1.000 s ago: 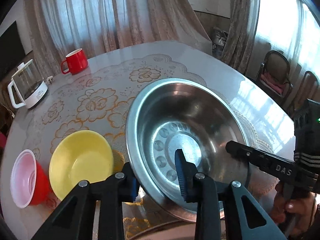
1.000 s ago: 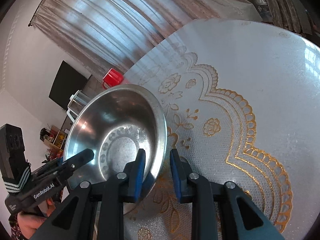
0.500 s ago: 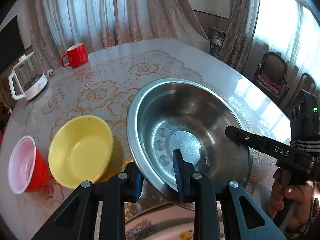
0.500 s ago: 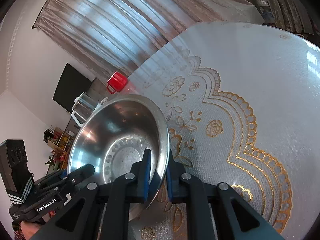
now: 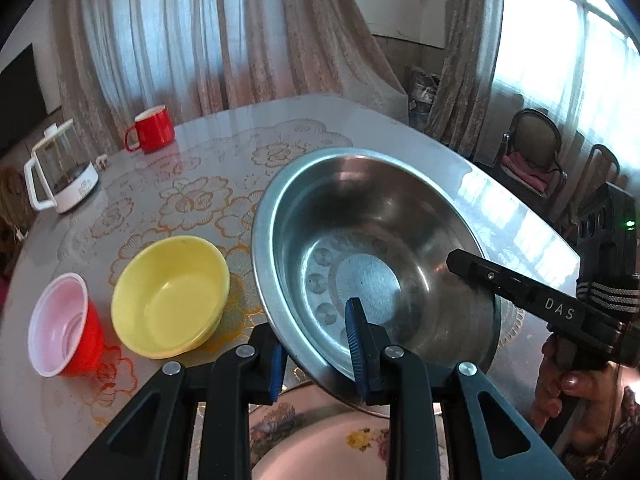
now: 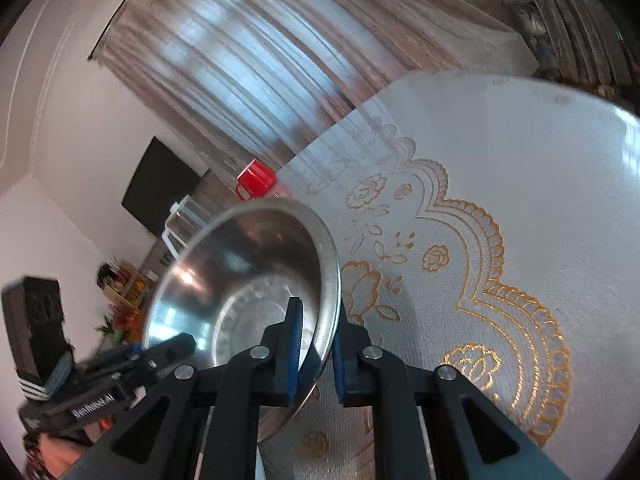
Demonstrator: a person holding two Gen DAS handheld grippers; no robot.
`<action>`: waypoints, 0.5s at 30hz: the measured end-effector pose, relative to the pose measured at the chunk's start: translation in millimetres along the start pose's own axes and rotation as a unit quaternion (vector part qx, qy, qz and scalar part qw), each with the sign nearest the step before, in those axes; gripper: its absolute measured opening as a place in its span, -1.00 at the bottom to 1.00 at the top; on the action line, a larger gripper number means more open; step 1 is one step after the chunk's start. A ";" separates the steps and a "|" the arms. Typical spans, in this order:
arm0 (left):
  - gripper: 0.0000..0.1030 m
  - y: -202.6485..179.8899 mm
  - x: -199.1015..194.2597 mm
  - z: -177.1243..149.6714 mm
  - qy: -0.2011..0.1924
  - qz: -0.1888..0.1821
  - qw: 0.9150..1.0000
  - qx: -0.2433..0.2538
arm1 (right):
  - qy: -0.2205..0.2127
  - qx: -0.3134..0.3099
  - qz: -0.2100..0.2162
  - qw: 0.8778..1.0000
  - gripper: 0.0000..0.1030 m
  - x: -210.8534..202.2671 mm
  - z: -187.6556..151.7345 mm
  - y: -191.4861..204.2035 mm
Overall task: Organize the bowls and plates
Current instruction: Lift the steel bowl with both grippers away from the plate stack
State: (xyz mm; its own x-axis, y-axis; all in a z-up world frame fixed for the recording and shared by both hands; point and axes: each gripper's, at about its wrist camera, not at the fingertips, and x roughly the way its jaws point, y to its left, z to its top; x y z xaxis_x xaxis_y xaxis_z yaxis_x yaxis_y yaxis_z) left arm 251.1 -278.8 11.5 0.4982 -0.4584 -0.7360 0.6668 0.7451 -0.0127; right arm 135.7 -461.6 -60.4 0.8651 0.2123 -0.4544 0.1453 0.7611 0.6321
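Observation:
A large steel bowl hangs tilted above the table, held by both grippers. My left gripper is shut on its near rim, one blue pad inside the bowl and one outside. My right gripper is shut on the opposite rim; one of its fingers reaches into the bowl from the right in the left wrist view. A yellow bowl sits on the table to the left of the steel bowl. A floral plate lies below my left gripper, partly hidden by it.
A red cup with a white inside stands left of the yellow bowl. A red mug and a glass jug stand at the far left of the round table. Chairs stand beyond its right edge.
The right jaws have closed on the steel bowl's rim. Both grippers have drawn back and up with the bowl, and the floral plate has come into view beneath it.

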 end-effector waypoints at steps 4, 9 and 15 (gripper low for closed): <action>-0.47 3.4 -13.4 -3.0 -0.010 -0.006 1.000 -0.010 | -0.001 -0.019 -0.009 1.000 -0.73 -11.6 0.5 13.5; -0.47 8.8 -30.5 -10.3 -0.026 -0.019 0.999 -0.028 | -0.011 -0.032 -0.014 0.999 -0.73 -28.0 0.5 31.6; -0.47 12.7 -58.0 -24.2 -0.046 -0.015 0.998 -0.040 | -0.018 -0.047 -0.016 0.999 -0.72 -46.9 -8.6 55.6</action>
State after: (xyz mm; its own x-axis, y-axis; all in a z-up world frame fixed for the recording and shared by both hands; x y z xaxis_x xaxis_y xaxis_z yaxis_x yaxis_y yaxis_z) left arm 217.3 -231.1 37.6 0.5302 -0.5206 -0.6692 0.6379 0.7649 -0.0896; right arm 99.1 -423.9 -9.3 0.8777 0.1669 -0.4492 0.1286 0.8210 0.5563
